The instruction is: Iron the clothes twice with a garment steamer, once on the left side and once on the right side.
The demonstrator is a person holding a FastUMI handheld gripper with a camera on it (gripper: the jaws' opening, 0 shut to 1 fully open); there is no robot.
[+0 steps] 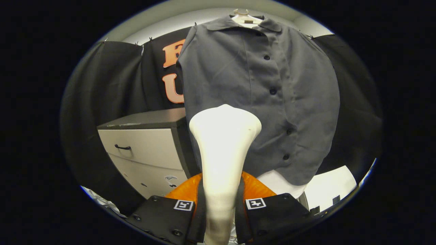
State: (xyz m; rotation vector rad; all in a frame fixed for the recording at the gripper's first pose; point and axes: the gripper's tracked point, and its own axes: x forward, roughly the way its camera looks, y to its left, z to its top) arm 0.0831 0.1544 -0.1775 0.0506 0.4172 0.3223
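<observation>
Gripper (219, 207) at six o'clock, both fingers (170, 214) closed narrow against the handle of the garment steamer (223, 149), one finger on each side of it, the handle clamped between them. White steamer rising straight up from between the fingers toward twelve o'clock, handle slim at the base, widening into a flared head at the top. Head at the scene's centre, overlapping the lower front of the shirt (259, 98); touching or just short of the cloth, cannot tell. A square marker on top of each finger, either side of the handle.

Grey button-front shirt hanging beyond the steamer, from twelve o'clock down to about four o'clock, collar up, on a pale hanger (243, 17). Dark buttons in a line down the placket, just right of the steamer head. Left half of the shirt front directly above the head; right half off toward three o'clock. Hem ending around five o'clock, above a white surface (327, 187).

Cabinet (146, 149) at eight o'clock, left of the steamer and beside the shirt's lower left edge: dark top, pale drawer fronts, a dark handle on the upper drawer. Black cloth wall (102, 88) behind, from nine to three o'clock. Orange rounded shape (253, 187) just behind the fingers, either side of the handle.
</observation>
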